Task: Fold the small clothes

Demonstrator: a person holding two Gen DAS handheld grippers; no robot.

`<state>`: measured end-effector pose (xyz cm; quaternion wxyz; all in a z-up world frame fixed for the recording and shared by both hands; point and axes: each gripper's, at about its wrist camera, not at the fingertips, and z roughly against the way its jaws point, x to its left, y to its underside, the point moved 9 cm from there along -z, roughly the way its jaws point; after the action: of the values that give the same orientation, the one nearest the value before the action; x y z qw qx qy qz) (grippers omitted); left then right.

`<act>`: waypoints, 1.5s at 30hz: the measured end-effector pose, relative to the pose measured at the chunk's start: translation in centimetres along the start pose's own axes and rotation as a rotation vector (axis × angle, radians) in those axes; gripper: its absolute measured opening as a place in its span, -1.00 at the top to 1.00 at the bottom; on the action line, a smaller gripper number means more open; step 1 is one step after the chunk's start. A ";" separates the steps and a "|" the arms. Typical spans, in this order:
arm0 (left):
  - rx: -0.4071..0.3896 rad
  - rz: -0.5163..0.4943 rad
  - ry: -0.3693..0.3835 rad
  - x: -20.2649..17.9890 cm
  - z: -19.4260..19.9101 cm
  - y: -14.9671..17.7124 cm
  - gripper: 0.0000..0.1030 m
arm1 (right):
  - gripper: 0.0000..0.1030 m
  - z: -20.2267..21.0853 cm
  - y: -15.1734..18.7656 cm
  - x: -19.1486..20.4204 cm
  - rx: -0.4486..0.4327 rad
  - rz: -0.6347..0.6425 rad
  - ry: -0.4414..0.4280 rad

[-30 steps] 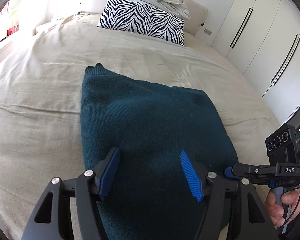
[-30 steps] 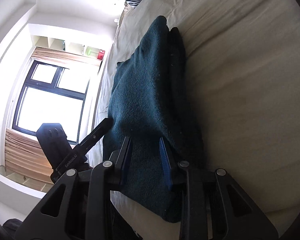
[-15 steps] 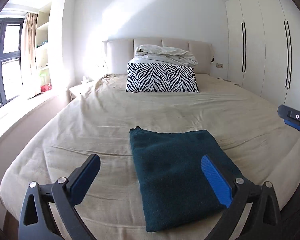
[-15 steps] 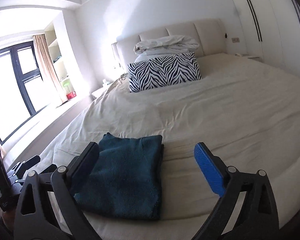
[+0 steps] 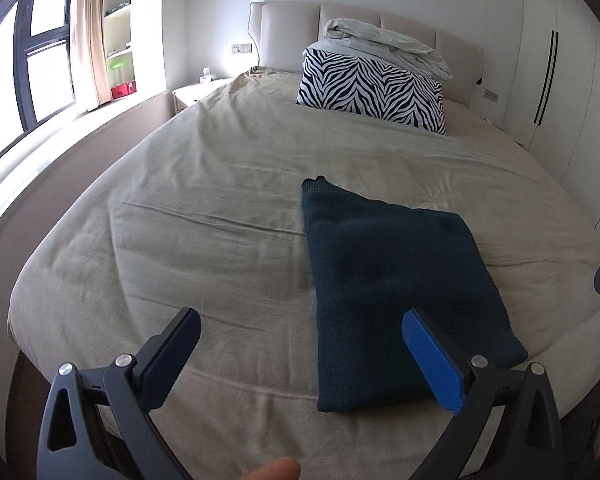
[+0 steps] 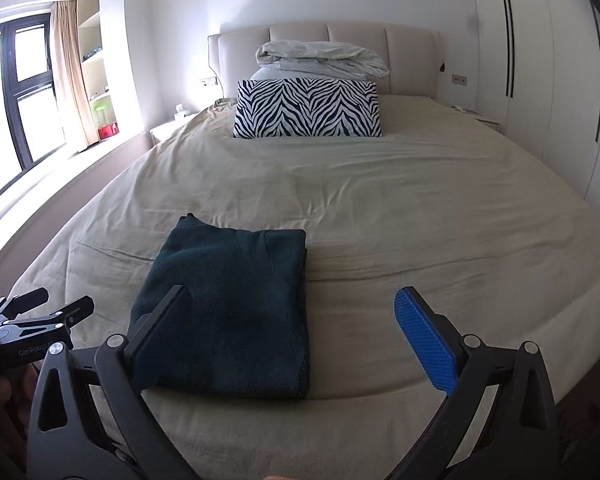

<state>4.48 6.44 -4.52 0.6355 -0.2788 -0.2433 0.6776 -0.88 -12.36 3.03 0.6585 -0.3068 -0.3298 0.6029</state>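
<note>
A dark teal knitted garment (image 5: 388,280) lies folded into a rectangle near the foot edge of the beige bed (image 5: 220,200). My left gripper (image 5: 300,316) hovers above its left edge, jaws wide open, nothing between them. In the right wrist view the same garment (image 6: 228,300) lies flat, low and left of centre. My right gripper (image 6: 292,294) is held above its right edge, open and empty. Part of the left gripper's body (image 6: 40,320) shows at the left border of that view.
A zebra-print pillow (image 6: 308,108) stands at the head of the bed, with folded white bedding (image 6: 320,56) on top of it. White wardrobe doors (image 6: 540,80) line the right side. A window (image 6: 20,100) and a low ledge run along the left.
Both grippers have let go of the garment, opened wide and lifted back from it. The right gripper has rolled upright. The garment now lies folded on the bed.
</note>
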 end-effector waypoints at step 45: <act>0.096 -0.034 -0.039 0.1 -2.6 3.2 -1.00 | -1.00 -6.6 7.0 1.5 0.239 -0.052 -0.006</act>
<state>3.90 6.27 -8.61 0.6546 -0.2307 -0.2275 0.6831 0.34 -10.36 -6.42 0.7047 -0.2155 -0.2654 0.6217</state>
